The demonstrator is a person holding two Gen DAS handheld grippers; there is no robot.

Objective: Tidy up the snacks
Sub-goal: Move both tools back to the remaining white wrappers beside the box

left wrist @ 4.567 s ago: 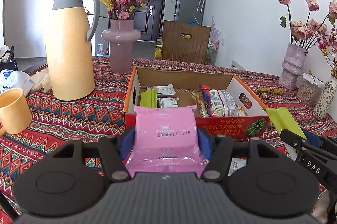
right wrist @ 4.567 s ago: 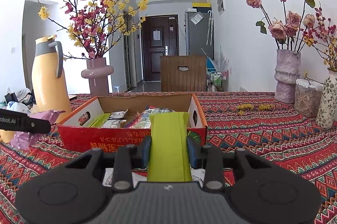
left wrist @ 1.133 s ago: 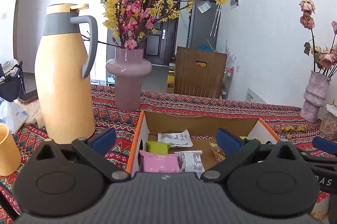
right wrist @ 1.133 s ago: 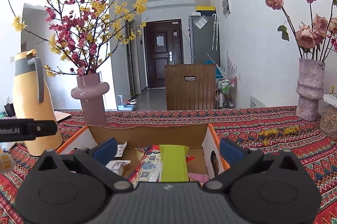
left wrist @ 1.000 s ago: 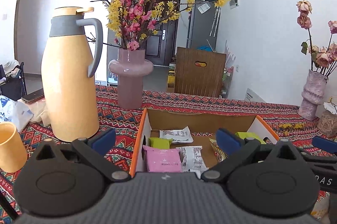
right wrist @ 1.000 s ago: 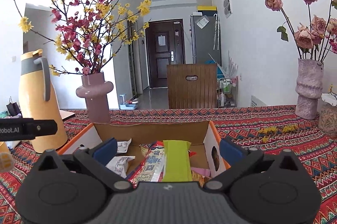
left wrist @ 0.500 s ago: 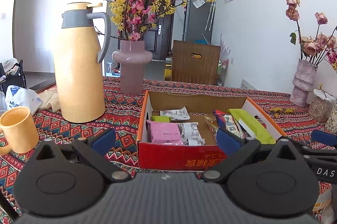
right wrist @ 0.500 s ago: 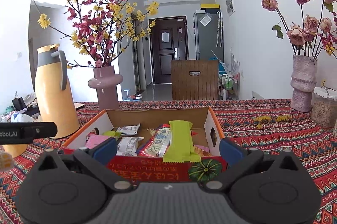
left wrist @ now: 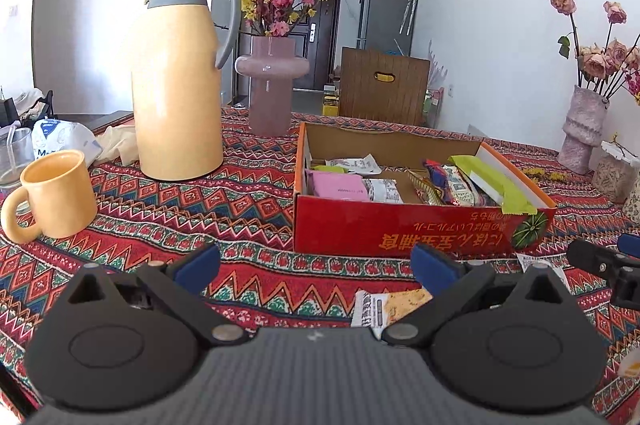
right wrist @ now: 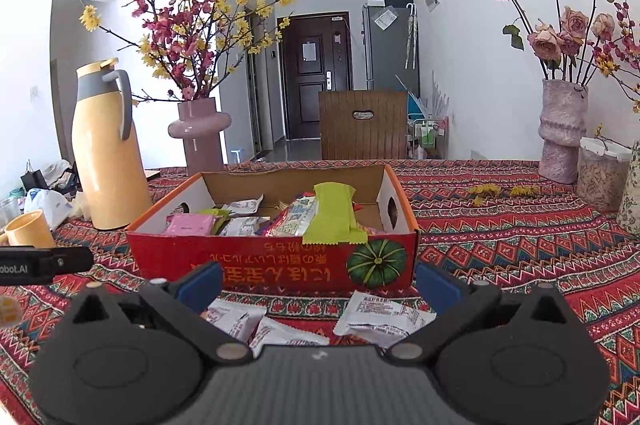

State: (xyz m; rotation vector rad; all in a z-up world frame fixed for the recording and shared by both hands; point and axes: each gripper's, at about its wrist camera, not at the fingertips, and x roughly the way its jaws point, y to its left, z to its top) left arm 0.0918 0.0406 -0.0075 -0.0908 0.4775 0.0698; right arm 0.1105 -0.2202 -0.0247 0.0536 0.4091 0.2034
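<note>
Snacks: loose sachets on the patterned tablecloth (right wrist: 500, 245) in front of the red cardboard box (right wrist: 280, 265), others already inside it.
Left gripper (left wrist: 316, 267): jaws spread wide, holding nothing, low over the cloth, short of the box front.
Yellow-and-white packet (left wrist: 386, 307): flat on the cloth just inside the left gripper's right-hand finger, partly hidden by it.
Pink packet (left wrist: 338, 187): lying in the box's left part.
Green wrapper (right wrist: 334, 215): leaning out over the box's front wall, toward its right end.
Right gripper (right wrist: 318, 283): jaws fully apart, empty, close to the box front.
White sachets (right wrist: 380, 315): three or so, flat on the cloth between and just under the right gripper's fingers.
Handling: probably light, soft, crinkly film with slick surfaces; contents may crush.
Hold: likely best across the narrow width at mid-body, gently; sealed ends would fold or slip.
</note>
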